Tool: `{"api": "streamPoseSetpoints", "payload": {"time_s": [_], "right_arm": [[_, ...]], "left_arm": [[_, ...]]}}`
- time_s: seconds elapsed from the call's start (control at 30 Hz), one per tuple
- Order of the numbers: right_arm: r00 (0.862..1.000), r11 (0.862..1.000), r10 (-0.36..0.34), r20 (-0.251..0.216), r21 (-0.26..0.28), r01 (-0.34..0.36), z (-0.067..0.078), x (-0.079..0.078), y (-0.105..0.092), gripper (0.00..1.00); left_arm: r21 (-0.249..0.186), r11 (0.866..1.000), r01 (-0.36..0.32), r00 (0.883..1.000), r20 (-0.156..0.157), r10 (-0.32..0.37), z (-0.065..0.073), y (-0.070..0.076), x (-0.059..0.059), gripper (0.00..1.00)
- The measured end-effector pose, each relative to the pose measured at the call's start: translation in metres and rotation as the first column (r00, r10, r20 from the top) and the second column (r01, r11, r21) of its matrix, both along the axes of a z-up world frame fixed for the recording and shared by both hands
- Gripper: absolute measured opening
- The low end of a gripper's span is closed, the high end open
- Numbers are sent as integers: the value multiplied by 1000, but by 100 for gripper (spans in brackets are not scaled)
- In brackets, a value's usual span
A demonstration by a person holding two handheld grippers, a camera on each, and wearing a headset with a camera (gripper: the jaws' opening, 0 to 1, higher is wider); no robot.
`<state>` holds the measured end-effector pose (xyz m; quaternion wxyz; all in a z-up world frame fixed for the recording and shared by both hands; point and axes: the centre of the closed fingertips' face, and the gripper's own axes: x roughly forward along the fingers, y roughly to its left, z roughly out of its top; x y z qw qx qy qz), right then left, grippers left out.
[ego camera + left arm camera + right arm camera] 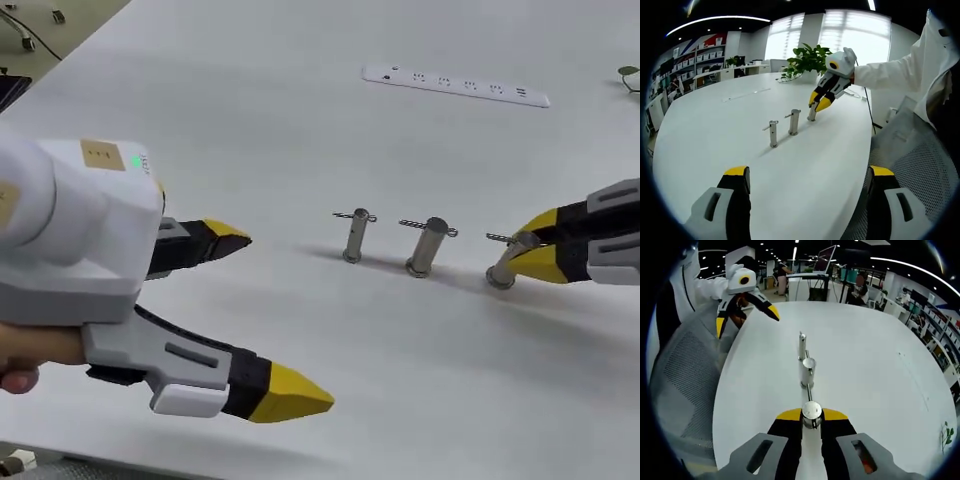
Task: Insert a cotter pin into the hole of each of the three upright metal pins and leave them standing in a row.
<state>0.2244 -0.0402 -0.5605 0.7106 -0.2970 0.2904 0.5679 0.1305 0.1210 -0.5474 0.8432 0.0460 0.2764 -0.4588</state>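
Note:
Three upright metal pins stand in a row on the white table: the left pin (355, 236), the middle pin (428, 247) and the right pin (503, 268). A thin cotter pin (352, 214) crosses the top of the left one, another (424, 226) the middle one, and a third (499, 238) the right one. My right gripper (530, 252) is shut on the right pin (811, 413), its yellow tips on either side of it. My left gripper (270, 318) hangs open and empty at the near left, well apart from the row (794, 122).
A white power strip (455, 86) lies at the far side of the table. A potted plant (807, 59) stands at the table's far end. A grey mesh chair (910, 150) sits beside the near table edge (300, 460).

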Motion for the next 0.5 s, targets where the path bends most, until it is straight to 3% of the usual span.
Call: {"api": "streamPoseSetpoints", "payload": {"time_s": [0.5], "right_arm": [[1000,1000,15,-14,12,-15,-8,8,3,8]], "left_arm": [[-15,1000,-9,1000,-26,9,-1,0,-3,96]]}}
